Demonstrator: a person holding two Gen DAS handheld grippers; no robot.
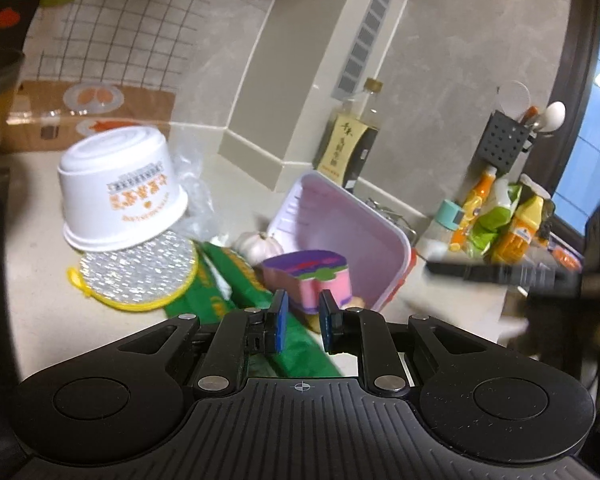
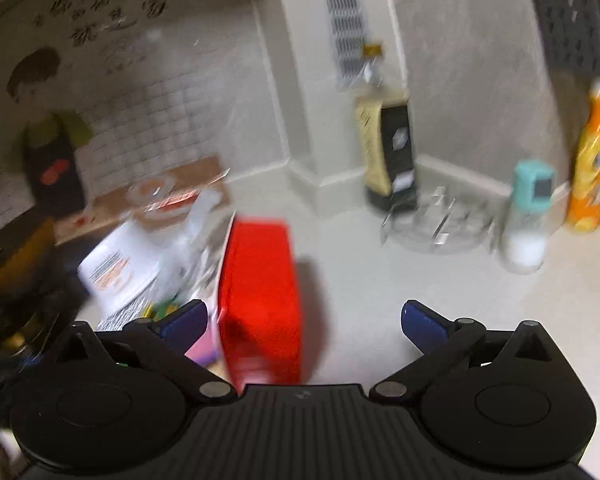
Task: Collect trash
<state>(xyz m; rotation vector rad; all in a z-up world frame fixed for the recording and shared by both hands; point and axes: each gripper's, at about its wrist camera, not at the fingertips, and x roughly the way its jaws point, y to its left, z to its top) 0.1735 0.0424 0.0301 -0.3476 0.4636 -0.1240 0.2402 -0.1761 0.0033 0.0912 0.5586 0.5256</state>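
In the left wrist view an upturned white noodle bowl (image 1: pixel 120 190) sits on a silver foil lid (image 1: pixel 136 270). Beside them lie a green wrapper (image 1: pixel 236 284), a garlic bulb (image 1: pixel 260 244), a pink and purple snack box (image 1: pixel 312 276) and a tilted pink tray (image 1: pixel 340 232). My left gripper (image 1: pixel 303 316) hovers just before the snack box, jaws a narrow gap apart and empty. In the blurred right wrist view my right gripper (image 2: pixel 304 320) is wide open above the counter, with the tray's red outer side (image 2: pixel 260 296) between its fingers. The white bowl (image 2: pixel 116 268) shows at left.
A dark oil bottle (image 1: pixel 350 140) (image 2: pixel 388 152) stands by the wall column. Orange bottles (image 1: pixel 476 208) (image 2: pixel 590 160), a teal-capped jar (image 1: pixel 446 220) (image 2: pixel 528 220), a glass dish (image 2: pixel 440 224) and a black utensil holder (image 1: pixel 504 142) crowd the right. A cardboard box (image 1: pixel 88 116) stands at back left.
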